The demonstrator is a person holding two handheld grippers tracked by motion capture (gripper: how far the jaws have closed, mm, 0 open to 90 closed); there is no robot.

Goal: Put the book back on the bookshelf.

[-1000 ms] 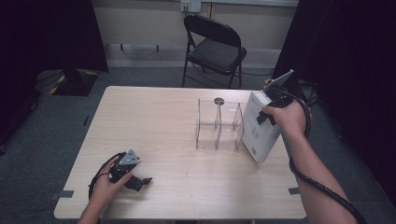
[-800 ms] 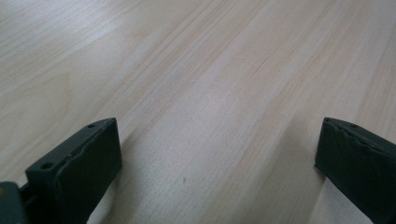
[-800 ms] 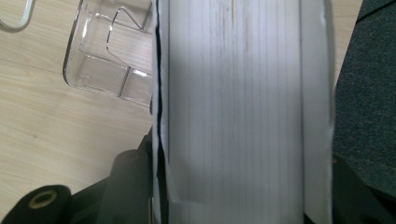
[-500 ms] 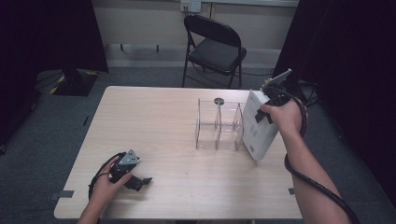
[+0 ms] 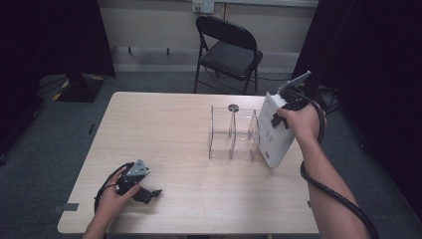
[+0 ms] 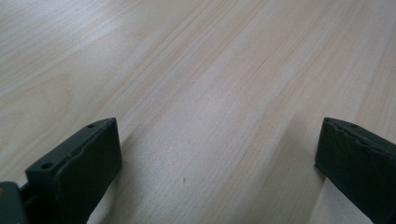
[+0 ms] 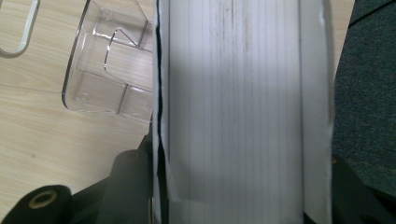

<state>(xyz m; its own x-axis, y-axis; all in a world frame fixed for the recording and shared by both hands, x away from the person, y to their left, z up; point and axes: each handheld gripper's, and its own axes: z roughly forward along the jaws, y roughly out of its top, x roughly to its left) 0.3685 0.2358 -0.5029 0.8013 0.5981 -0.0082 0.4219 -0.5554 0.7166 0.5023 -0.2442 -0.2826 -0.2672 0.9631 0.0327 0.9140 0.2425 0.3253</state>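
Note:
A thick white book (image 5: 274,138) stands tilted at the table's right side, its lower edge on or just above the wood. My right gripper (image 5: 273,122) is shut on it from above. In the right gripper view the book's page edges (image 7: 243,93) run between the jaws of my right gripper (image 7: 233,191). A clear acrylic rack (image 5: 232,132) with upright dividers stands just left of the book, and its corner (image 7: 107,70) shows close beside the book. My left gripper (image 5: 148,193) lies open on the table near the front left, with bare wood between the fingers of my left gripper (image 6: 215,163).
The light wooden table (image 5: 164,129) has its right edge close behind the book, with grey carpet (image 7: 369,93) beyond. A black folding chair (image 5: 229,50) stands behind the table. A small dark disc (image 5: 233,107) sits at the rack's far side.
The right hand has shifted the book slightly left, closer to the rack's right end. The left gripper has stayed still.

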